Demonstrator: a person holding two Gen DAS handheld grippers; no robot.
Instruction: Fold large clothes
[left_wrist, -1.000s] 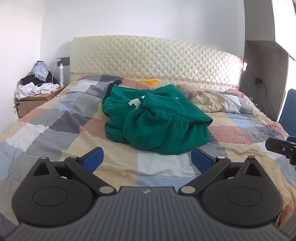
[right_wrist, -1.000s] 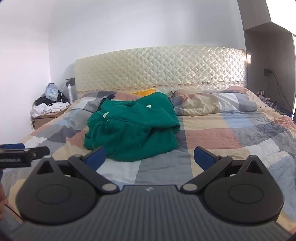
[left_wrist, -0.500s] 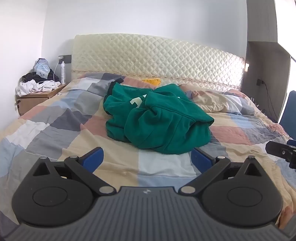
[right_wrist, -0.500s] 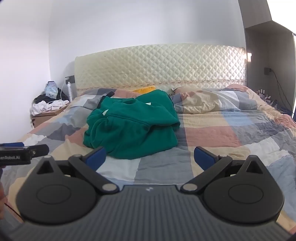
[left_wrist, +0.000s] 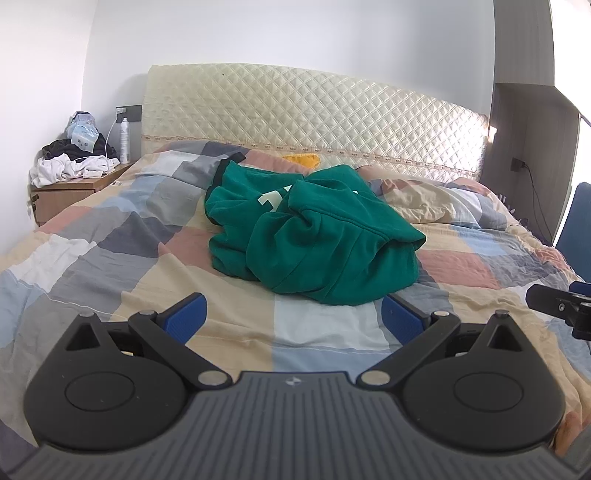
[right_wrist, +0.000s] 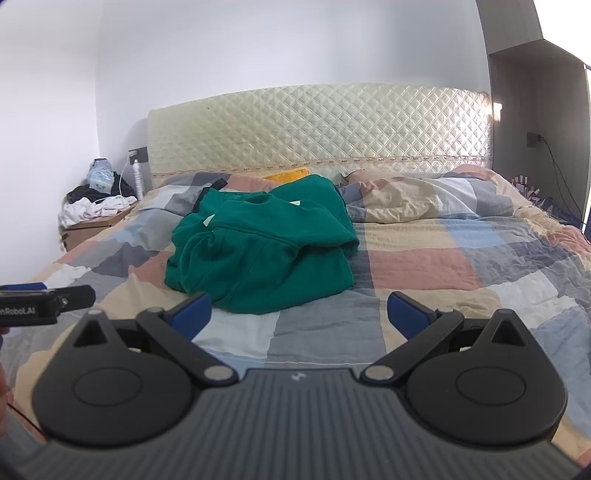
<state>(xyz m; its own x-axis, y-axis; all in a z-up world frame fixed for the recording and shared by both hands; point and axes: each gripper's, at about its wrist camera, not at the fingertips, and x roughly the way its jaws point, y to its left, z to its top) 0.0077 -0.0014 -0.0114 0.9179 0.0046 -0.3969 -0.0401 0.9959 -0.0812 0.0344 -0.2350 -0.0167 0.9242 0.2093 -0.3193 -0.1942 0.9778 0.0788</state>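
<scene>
A crumpled green sweatshirt (left_wrist: 314, 236) with white marks lies in a heap in the middle of the bed; it also shows in the right wrist view (right_wrist: 262, 247). My left gripper (left_wrist: 293, 319) is open and empty, held just short of the heap's near edge. My right gripper (right_wrist: 299, 314) is open and empty, also short of the heap, a little to its right. Each gripper's side shows in the other's view, the right gripper (left_wrist: 561, 304) at the edge and the left gripper (right_wrist: 40, 304) likewise.
The bed carries a checked quilt (left_wrist: 110, 251) and a quilted cream headboard (left_wrist: 303, 118). A wooden nightstand (left_wrist: 70, 194) piled with clothes stands at the left. A bunched pillow or duvet (right_wrist: 424, 199) lies at the right, a yellow item (left_wrist: 303, 159) by the headboard, a blue chair (left_wrist: 576, 221) far right.
Both grippers have moved slightly closer to the green sweatshirt and both views have risen a little. The jaws stay open. The sweatshirt has not moved.
</scene>
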